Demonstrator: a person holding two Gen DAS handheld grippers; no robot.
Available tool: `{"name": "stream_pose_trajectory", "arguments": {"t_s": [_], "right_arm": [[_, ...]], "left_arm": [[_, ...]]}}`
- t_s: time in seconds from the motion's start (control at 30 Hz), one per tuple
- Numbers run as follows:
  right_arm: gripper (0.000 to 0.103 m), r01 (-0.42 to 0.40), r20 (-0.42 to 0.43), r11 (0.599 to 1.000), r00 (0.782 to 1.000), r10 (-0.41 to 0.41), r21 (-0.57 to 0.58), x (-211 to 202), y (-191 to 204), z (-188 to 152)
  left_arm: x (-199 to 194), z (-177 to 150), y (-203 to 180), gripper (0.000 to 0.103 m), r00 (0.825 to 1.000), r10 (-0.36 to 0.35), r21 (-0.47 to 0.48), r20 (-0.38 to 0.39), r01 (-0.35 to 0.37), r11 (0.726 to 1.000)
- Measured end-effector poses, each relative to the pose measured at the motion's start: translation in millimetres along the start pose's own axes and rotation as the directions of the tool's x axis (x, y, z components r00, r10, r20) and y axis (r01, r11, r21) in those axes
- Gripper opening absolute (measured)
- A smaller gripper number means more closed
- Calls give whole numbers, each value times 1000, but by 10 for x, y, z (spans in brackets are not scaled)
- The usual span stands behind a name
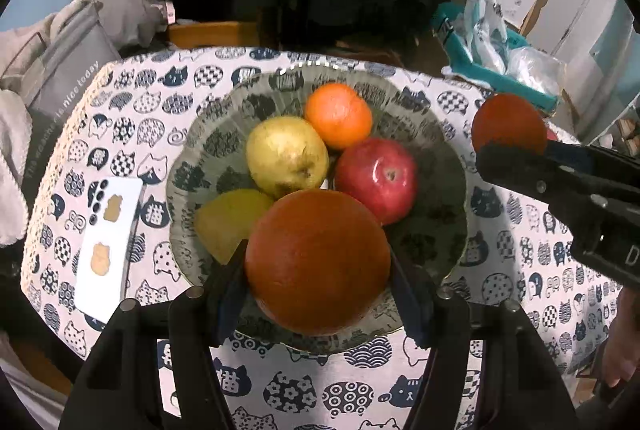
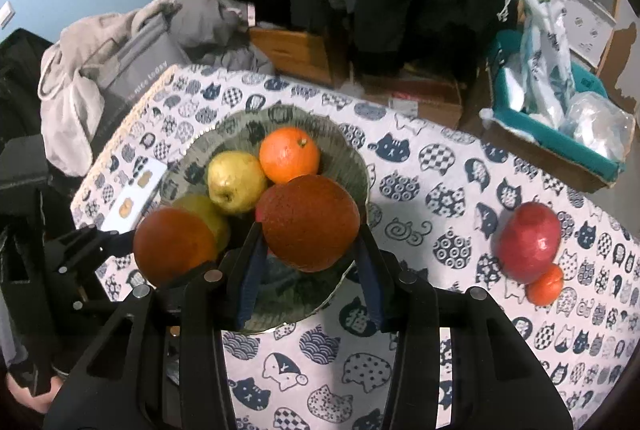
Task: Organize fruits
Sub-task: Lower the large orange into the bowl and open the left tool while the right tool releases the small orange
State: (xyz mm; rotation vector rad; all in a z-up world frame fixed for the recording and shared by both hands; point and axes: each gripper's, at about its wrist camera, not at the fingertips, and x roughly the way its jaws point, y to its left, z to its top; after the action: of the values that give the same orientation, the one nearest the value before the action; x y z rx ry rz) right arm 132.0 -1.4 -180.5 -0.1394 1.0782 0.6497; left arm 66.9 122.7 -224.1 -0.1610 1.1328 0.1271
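A glass bowl (image 1: 440,190) on the cat-print cloth holds a bright orange (image 1: 339,115), a yellow pear (image 1: 286,152), a red apple (image 1: 376,179) and a green pear (image 1: 228,220). My left gripper (image 1: 318,270) is shut on a dark orange (image 1: 318,262) above the bowl's near side. My right gripper (image 2: 308,250) is shut on another dark orange (image 2: 310,222) over the bowl (image 2: 352,154); it shows at the right of the left wrist view (image 1: 508,124). A pomegranate (image 2: 528,246) and a small tangerine (image 2: 545,285) lie on the cloth at right.
A white phone (image 1: 108,246) lies on the cloth left of the bowl. A grey bag (image 2: 120,70) and clothes sit beyond the table's left edge. A teal box (image 2: 560,138) with plastic bags stands at the far right.
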Motion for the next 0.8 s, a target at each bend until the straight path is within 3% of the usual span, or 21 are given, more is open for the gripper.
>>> {"name": "stream_pose_trajectory", "arguments": {"t_s": [0.33, 0.57, 0.8], "right_arm": [[43, -2, -56, 1000, 998, 2, 7, 248, -24, -71], [43, 4, -73, 1000, 997, -4, 8, 328, -32, -113], [43, 10, -83, 1000, 997, -9, 10, 363, -43, -132]], "left_arm": [[294, -86, 49, 67, 998, 2, -18, -68, -4, 1000], [323, -108, -12, 67, 998, 2, 3, -70, -2, 1000], [491, -170, 8, 67, 990, -19, -26, -137, 16, 1000]]}}
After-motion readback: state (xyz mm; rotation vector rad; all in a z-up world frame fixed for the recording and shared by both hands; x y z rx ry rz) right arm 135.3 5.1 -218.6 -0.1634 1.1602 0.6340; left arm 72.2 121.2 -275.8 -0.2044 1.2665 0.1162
